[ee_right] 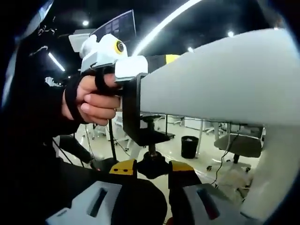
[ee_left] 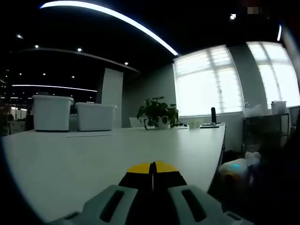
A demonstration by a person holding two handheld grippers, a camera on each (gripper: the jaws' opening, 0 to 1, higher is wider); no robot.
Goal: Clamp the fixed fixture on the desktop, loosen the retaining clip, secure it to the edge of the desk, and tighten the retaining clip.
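Yellow-tipped jaws of the right gripper (ee_right: 152,168) rise from below and close on the black knob (ee_right: 152,165) at the foot of a clamp screw, likely placed there to turn it tight. Above the knob, the black C-shaped clamp (ee_right: 133,117) hooks over the edge of the white desk (ee_right: 225,79), its lower pad apart from the underside, so it looks not yet tightened. A person's hand (ee_right: 91,101) holds the left gripper's handle against the clamp's top, apparently steadying it on the desk edge. In the left gripper view, the left gripper (ee_left: 152,169) has its jaws together, pointing across the desktop (ee_left: 93,159) toward two white bins (ee_left: 70,112) and a potted plant (ee_left: 157,111).
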